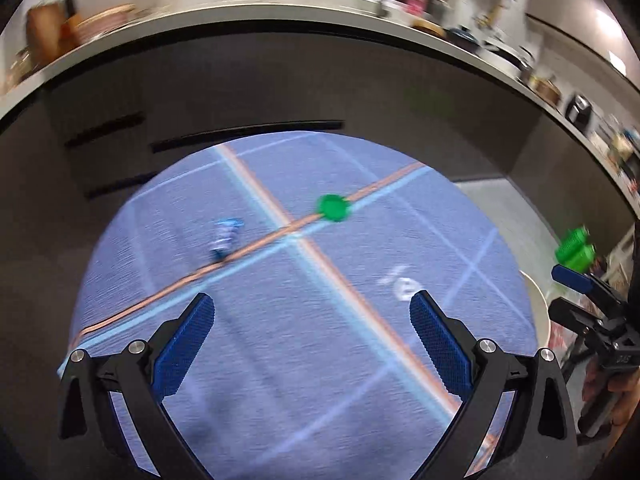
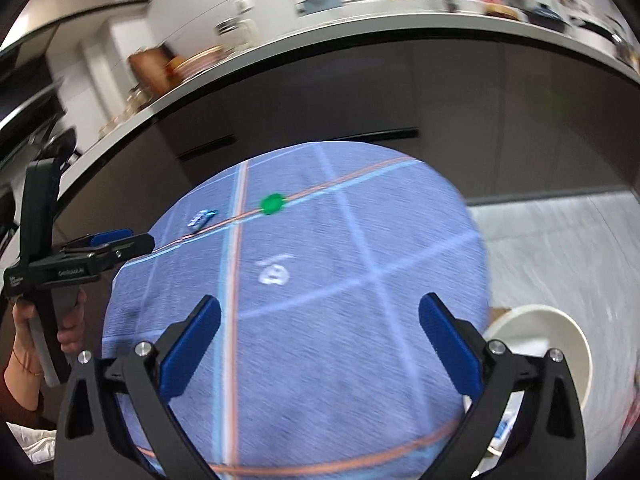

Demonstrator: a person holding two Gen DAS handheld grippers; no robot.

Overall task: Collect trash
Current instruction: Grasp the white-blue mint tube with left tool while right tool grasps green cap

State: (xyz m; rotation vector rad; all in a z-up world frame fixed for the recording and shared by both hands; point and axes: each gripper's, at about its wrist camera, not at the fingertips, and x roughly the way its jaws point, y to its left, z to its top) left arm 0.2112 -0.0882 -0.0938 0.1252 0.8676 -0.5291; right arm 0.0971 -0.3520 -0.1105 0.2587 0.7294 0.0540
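Note:
A round table under a blue cloth [image 1: 280, 360] [image 2: 320, 360] carries three bits of trash. A green cap [image 1: 332, 208] [image 2: 272, 203] sits on the orange stripe. A blue wrapper [image 1: 226, 238] [image 2: 200, 218] lies to its left, and a white crumpled scrap [image 1: 402, 284] [image 2: 274, 274] lies nearer. My left gripper [image 1: 312, 298] [image 2: 136, 242] hovers open over the cloth, holding nothing. My right gripper [image 2: 320, 306] [image 1: 556, 290] is also open and empty, above the table's near right part. A bright green ridged thing [image 1: 574, 248] shows just beyond its finger; what it rests on is unclear.
A white round bin [image 2: 576, 344] [image 1: 538, 308] stands on the floor at the table's right edge, with some scraps inside. Dark cabinet fronts [image 1: 280, 92] and a cluttered light counter [image 1: 240, 12] curve behind the table. Grey floor [image 2: 560, 248] lies to the right. A hand [image 2: 68, 320] holds the left gripper.

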